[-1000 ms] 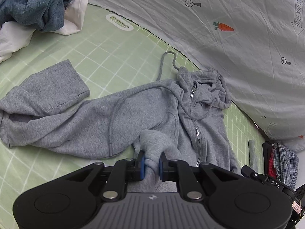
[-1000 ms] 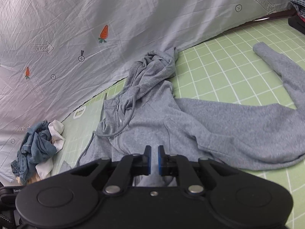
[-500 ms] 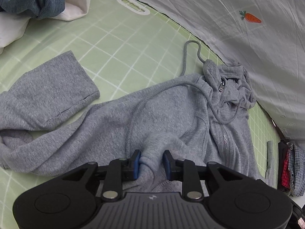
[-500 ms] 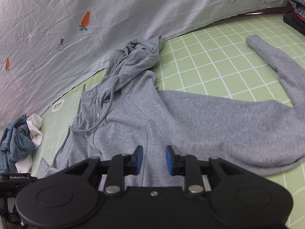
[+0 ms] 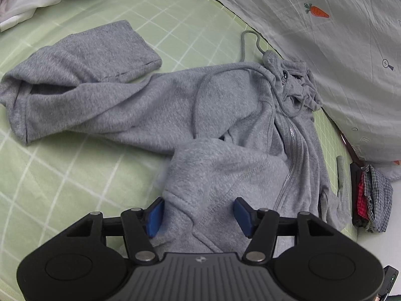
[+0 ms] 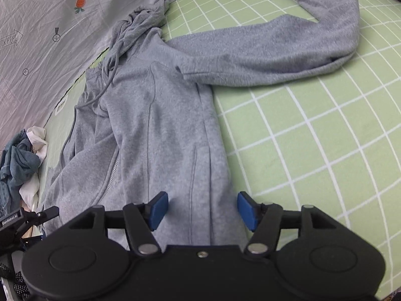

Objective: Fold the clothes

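A grey zip-up hoodie [image 5: 225, 115] lies front up on the green checked sheet [image 5: 62, 175], its hood bunched against the grey patterned cloth behind. My left gripper [image 5: 199, 215] is open, its blue pads either side of a rumpled fold near the hem, not pinching it. One sleeve [image 5: 75, 75] is doubled back at the left. In the right wrist view the hoodie [image 6: 155, 130] lies flatter, its other sleeve [image 6: 288, 50] stretched out to the right. My right gripper [image 6: 201, 209] is open over the hem on that side.
A pile of blue and white clothes [image 6: 22, 165] lies at the far left of the sheet. Folded checked and red garments [image 5: 373, 198] sit at the right edge. A grey cloth with carrot prints [image 5: 338, 37] rises behind the hoodie. The other gripper's tip [image 6: 27, 219] shows low left.
Both grippers went from shut on the hoodie's lower edge to wide open, letting the fabric drop onto the sheet. Both views have moved lower and nearer the hem.
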Motion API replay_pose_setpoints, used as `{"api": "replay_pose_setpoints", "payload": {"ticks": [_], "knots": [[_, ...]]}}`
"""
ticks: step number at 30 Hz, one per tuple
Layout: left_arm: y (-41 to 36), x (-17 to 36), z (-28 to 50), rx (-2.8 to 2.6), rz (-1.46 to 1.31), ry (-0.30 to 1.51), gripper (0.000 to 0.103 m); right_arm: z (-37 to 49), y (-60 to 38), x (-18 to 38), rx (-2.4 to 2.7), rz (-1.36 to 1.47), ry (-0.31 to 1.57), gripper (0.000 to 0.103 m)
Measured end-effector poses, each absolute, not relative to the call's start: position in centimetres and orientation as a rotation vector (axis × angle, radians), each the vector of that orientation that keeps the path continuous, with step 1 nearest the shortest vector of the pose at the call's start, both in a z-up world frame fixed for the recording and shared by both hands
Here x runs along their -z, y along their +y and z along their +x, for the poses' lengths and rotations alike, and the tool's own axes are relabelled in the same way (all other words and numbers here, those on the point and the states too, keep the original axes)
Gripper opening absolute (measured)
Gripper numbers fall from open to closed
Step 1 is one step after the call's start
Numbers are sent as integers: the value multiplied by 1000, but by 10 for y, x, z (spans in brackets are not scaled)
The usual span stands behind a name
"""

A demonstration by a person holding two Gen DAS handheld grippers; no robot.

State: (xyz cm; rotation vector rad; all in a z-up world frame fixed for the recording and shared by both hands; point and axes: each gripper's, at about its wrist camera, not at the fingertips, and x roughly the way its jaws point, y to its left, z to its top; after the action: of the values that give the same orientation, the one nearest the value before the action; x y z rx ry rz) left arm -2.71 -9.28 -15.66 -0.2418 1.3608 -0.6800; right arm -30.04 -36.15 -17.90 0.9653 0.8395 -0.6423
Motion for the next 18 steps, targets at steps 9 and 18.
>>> {"api": "replay_pose_setpoints", "payload": {"ticks": [9, 18], "knots": [[-66, 142, -72, 778, -286, 1326, 9, -330, -346, 171, 556, 1025, 710, 17], [-38, 88, -98, 887, -445, 1261, 8, -379, -363, 106, 439, 1134, 376, 12]]}}
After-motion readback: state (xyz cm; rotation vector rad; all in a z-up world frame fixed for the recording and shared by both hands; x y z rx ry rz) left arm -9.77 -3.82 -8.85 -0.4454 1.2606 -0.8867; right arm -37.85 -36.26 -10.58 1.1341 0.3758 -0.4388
